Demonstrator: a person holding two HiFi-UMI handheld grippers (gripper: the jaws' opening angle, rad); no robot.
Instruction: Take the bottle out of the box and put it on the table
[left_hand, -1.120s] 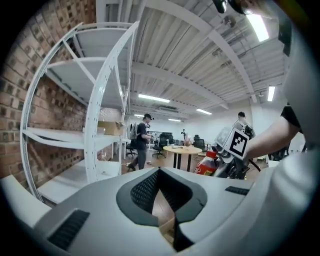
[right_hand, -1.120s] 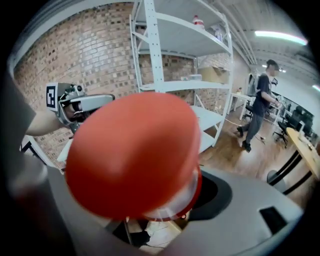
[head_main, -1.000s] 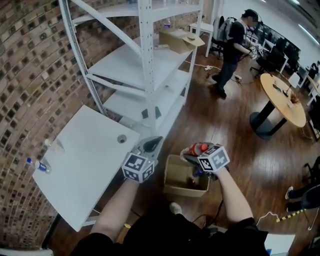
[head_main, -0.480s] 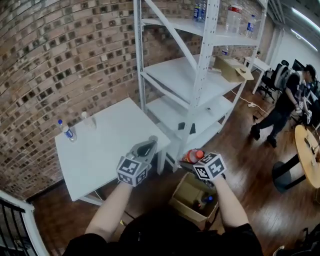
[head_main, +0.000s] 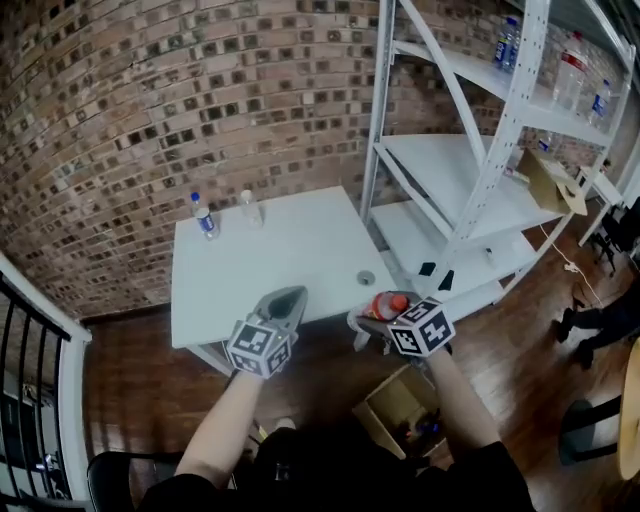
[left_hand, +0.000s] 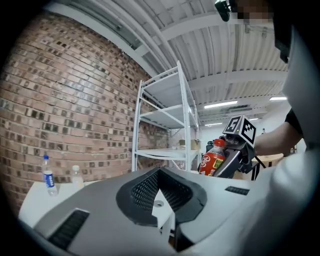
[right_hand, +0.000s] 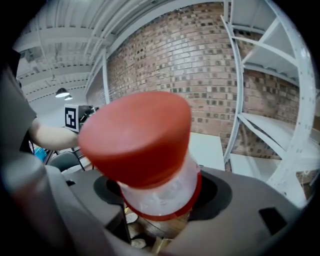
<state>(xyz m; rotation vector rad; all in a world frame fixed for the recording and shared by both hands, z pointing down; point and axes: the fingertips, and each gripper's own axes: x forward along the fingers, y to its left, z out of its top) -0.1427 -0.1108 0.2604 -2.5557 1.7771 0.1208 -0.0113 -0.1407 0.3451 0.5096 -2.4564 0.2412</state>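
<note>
Both bare forearms are stretched forward from the lower edge of the head view, side by side and apart. The left gripper (head_main: 287, 300) is held about level and is pointed toward the near edge of the white table (head_main: 270, 265). Its jaws are seen pressed together in its own view, with nothing between them. The right gripper (head_main: 375, 316) is tipped somewhat downward, its marker cube turned up toward the head camera. Its jaws are clamped on the red-capped bottle (head_main: 388, 302) (the red label is seen from the left gripper view, the cap fills much of the right gripper view). The bottle is carried in the air just beside the table's near right corner, not yet set down on it. The cardboard box (head_main: 398, 402) is left on the wooden floor below and to the right of the right forearm (head_main: 455, 400); something dark is seen inside, too small to tell. Two other bottles, a blue-capped one (head_main: 203, 216) and a clear one (head_main: 250, 208), are stood near the table's far edge by the brick wall (head_main: 150, 120). A white shelf rack (head_main: 470, 170) is placed just to the right of the table.
</note>
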